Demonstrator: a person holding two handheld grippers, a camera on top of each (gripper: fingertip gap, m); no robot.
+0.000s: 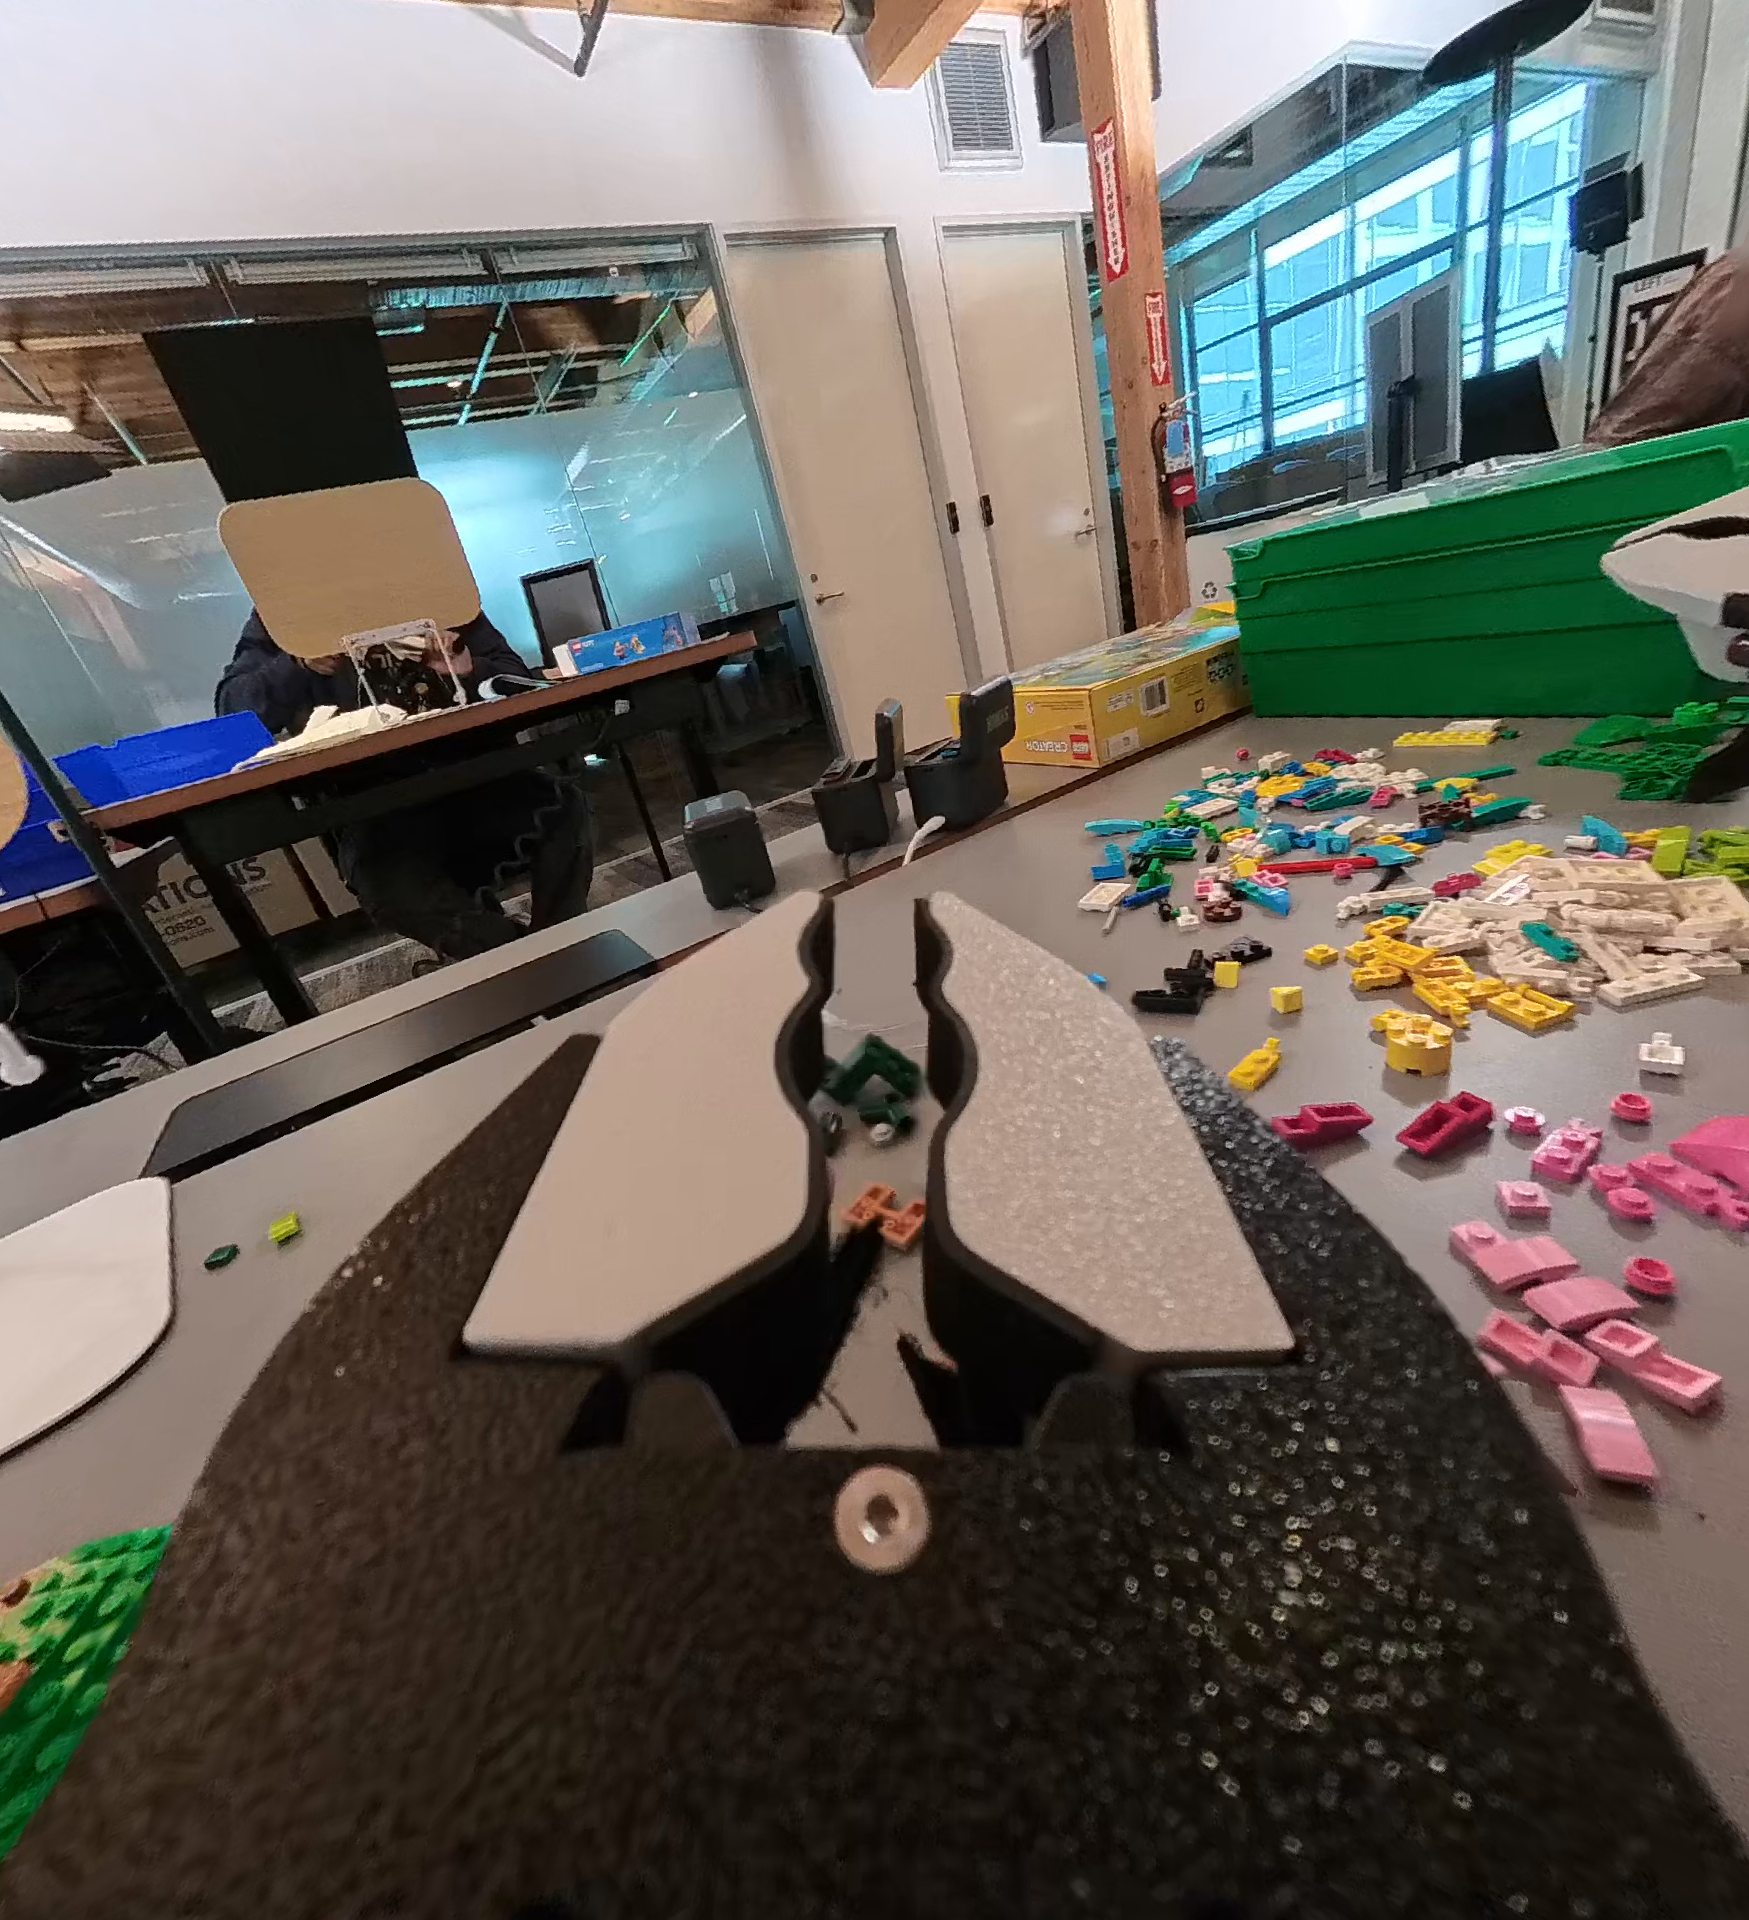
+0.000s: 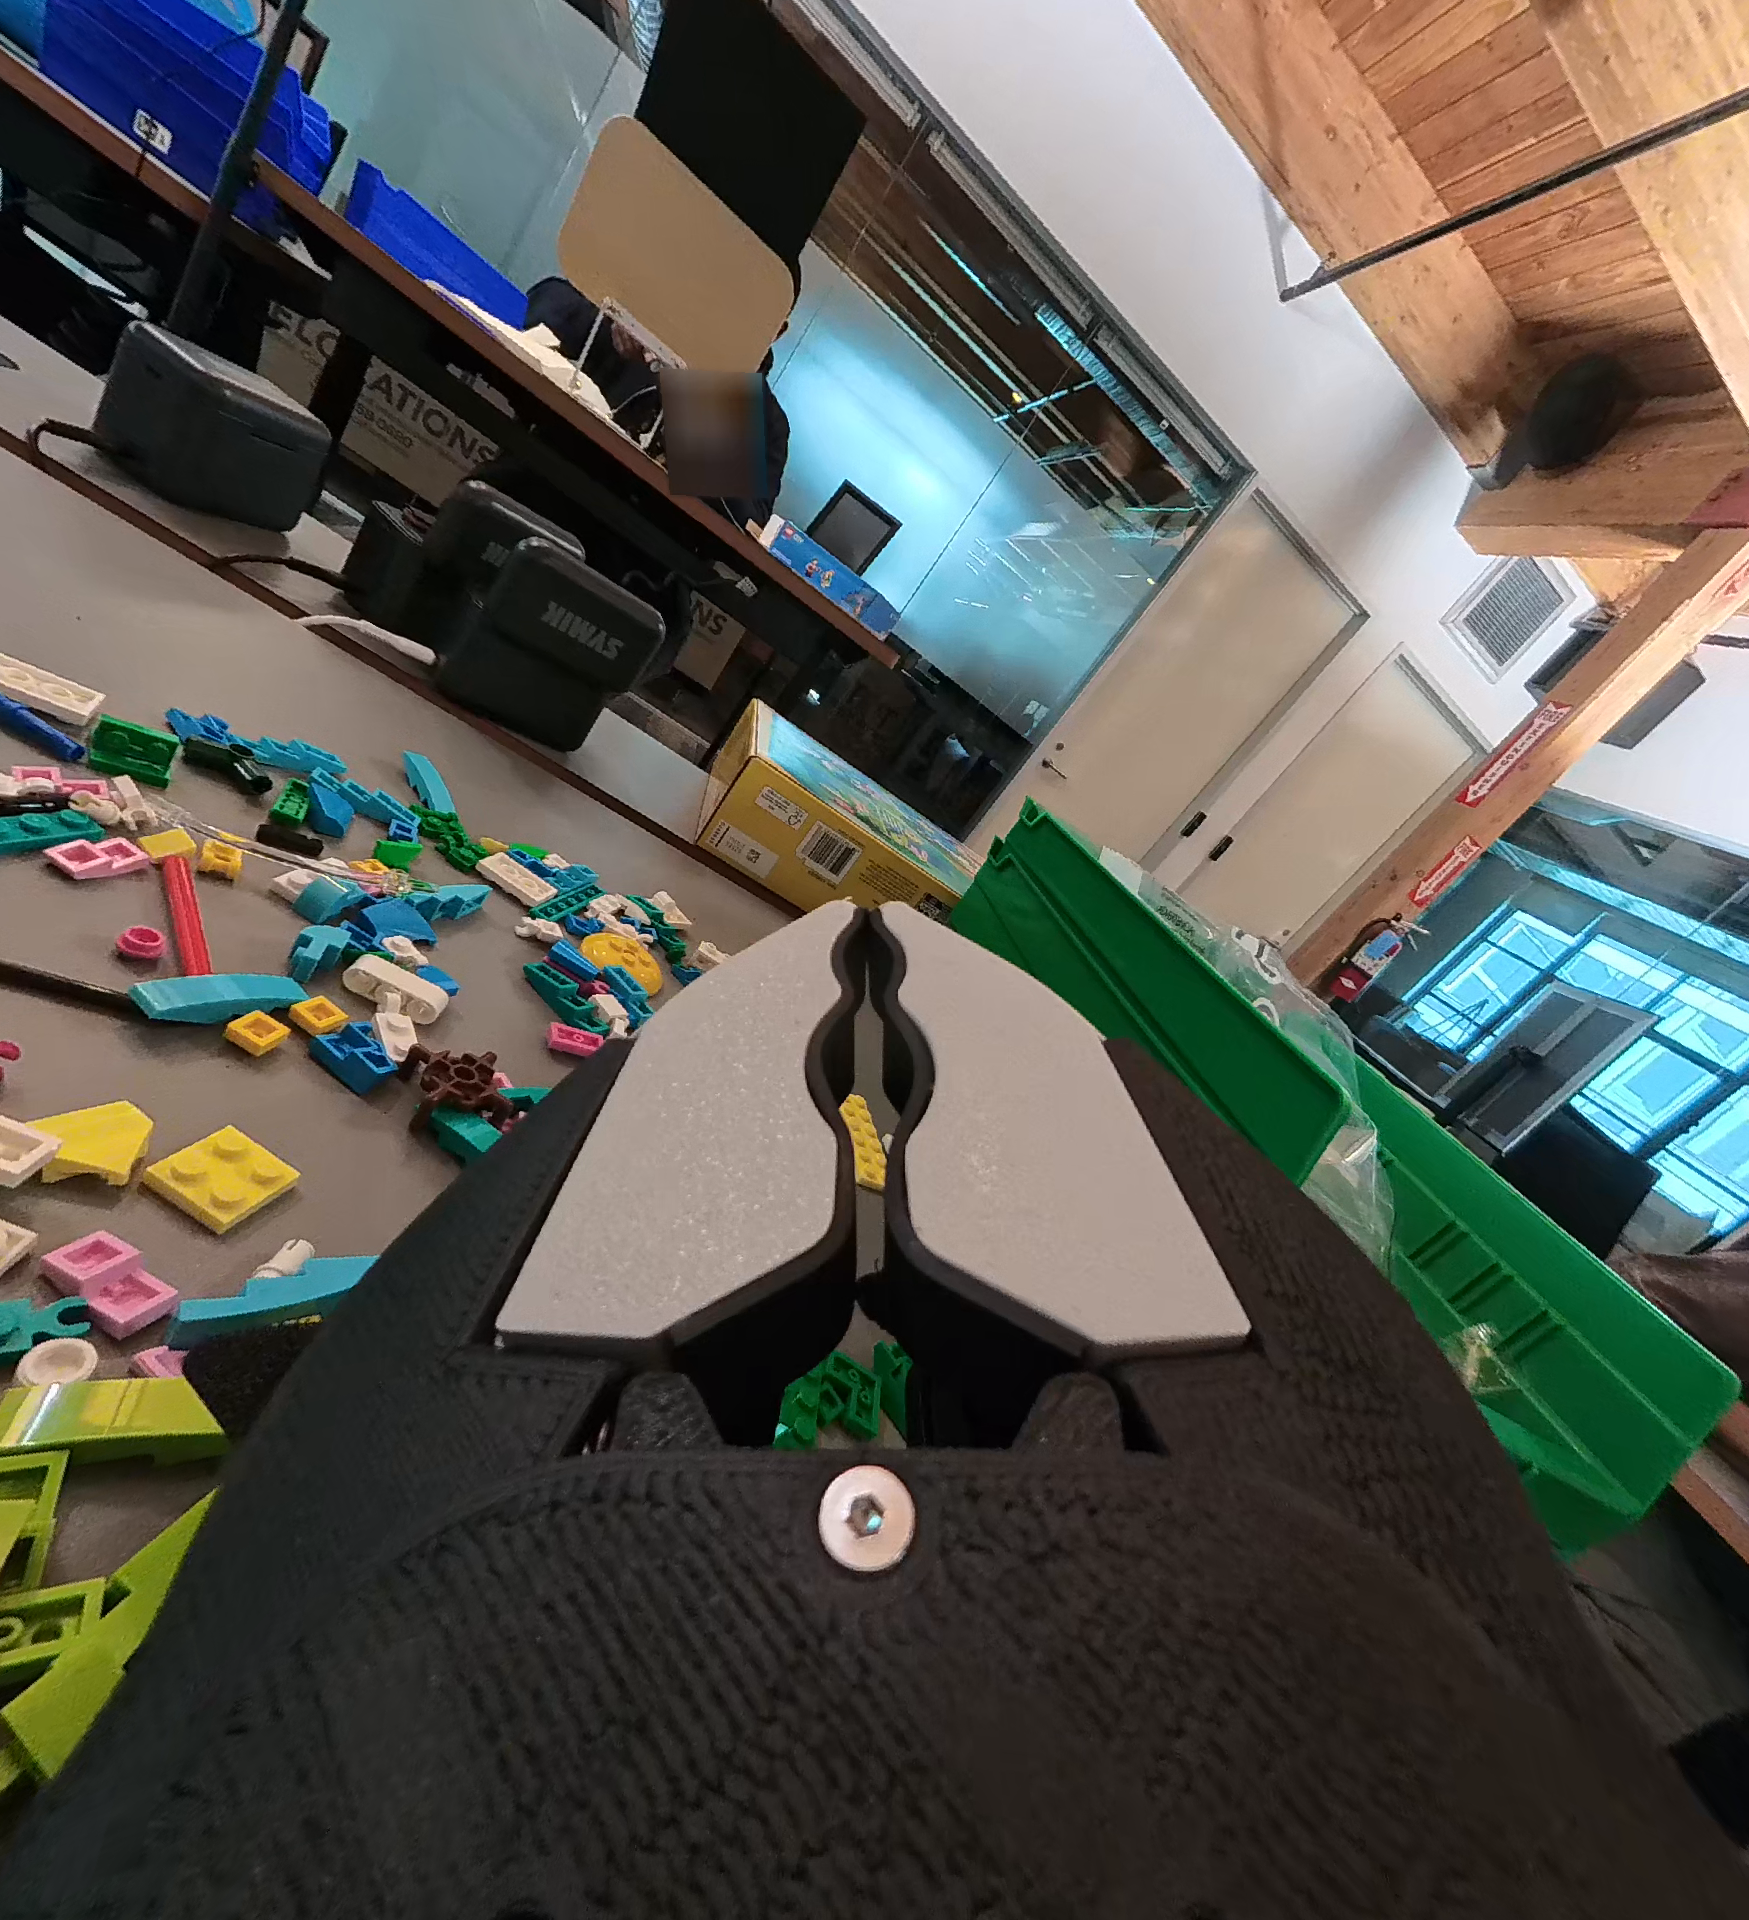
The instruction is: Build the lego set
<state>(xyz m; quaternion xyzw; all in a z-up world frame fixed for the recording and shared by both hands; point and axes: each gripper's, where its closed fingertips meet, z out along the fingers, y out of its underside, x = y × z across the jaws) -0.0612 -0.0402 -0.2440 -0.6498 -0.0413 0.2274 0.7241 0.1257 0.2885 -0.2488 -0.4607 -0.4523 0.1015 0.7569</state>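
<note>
While the pieces lie loose, the step in hand looks like picking parts, not joining.
Bench: far edge near; green bins wall the right.
Started build: green plate at the near left corner.
Loose bricks: spread right, well apart from the build.
Left tool: parted, empty, above dark green bits.
Right tool: closed at the tips; whether it pinches anything cannot be told.
Next: a clean pinch on one small piece.
Room: open at bench centre.
</note>
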